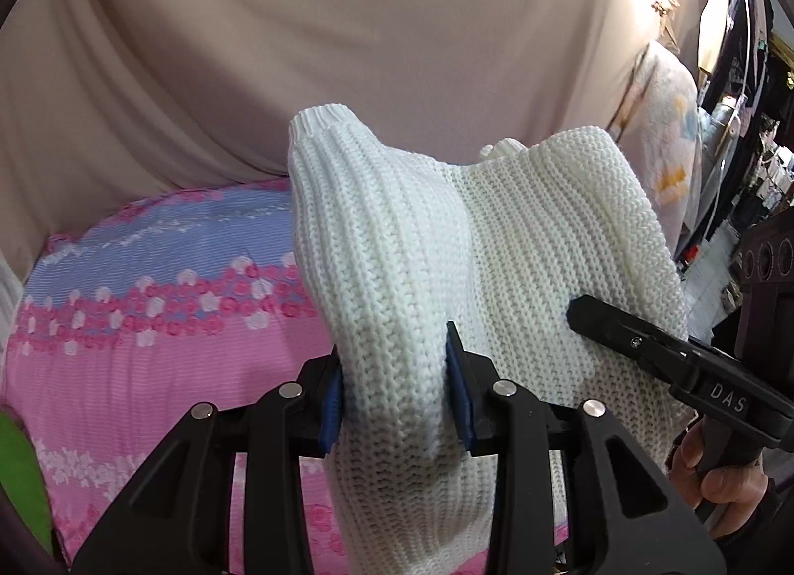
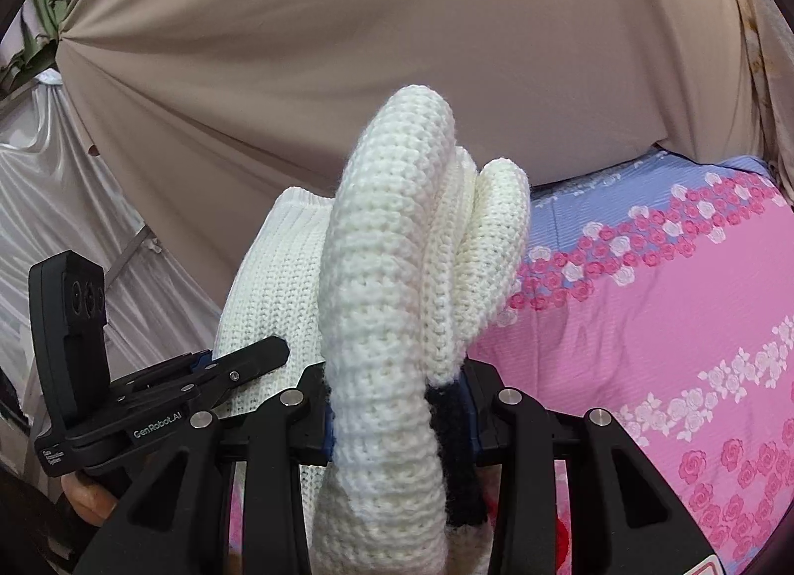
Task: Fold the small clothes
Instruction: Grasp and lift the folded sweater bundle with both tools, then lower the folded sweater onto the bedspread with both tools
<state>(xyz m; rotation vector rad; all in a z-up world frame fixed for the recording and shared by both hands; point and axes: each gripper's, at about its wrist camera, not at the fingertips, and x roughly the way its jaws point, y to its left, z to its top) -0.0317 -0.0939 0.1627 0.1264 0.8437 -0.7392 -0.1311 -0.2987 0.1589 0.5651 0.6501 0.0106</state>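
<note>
Above the bedsheet, both tongs clamp the white knit.

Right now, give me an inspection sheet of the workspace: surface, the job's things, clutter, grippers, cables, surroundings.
Surface: bedsheet, pink and blue with a rose print, lying below the held garment.
Job's things: white knit sweater, bunched and held up off the sheet; a dark knit patch shows in the right wrist view.
Clutter: green item at the sheet's left edge, kind unclear.
Grippers: left gripper jaws clamped on a fold of the sweater; right gripper jaws clamped on a thick bunch of it.
Cables: nothing seen.
Surroundings: beige draped cloth behind; hanging clothes at the right; silvery cloth at the left.
</note>
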